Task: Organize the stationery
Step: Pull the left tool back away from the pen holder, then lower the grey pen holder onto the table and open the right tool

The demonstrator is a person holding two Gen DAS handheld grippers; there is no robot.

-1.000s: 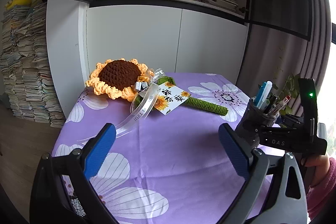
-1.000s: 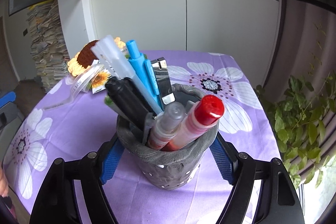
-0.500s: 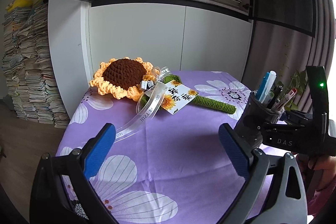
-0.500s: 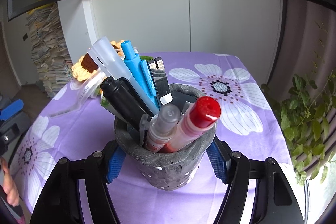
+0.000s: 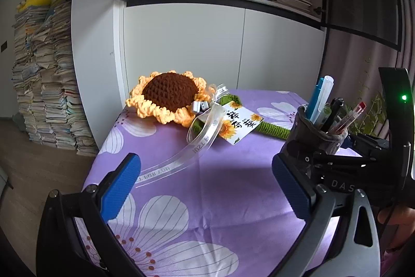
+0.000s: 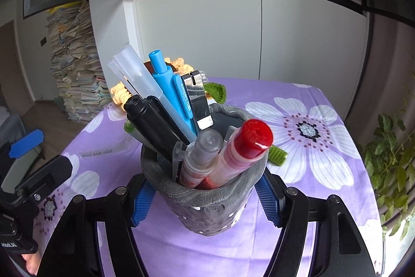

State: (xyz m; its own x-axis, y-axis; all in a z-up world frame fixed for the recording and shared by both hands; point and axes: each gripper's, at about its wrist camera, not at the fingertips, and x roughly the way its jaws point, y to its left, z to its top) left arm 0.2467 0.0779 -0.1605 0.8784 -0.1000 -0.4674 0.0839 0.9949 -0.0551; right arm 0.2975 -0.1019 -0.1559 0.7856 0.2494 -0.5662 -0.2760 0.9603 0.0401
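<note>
"DAS" is printed in pale letters on the black body of the right gripper [image 5: 341, 186]. Black Chinese characters, too stylised to be read with certainty, are carried by the white sunflower card [image 5: 240, 122] beside the crocheted sunflower [image 5: 168, 100]. Reversed lettering on the clear ribbon [image 5: 181, 162] cannot be made out fully.

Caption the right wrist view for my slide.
Right claw clamps a grey pen holder full of pens above a purple floral tablecloth.

Pens [image 6: 166, 105] in holder [image 6: 205, 201], sunflower [image 5: 168, 98] behind.
</note>
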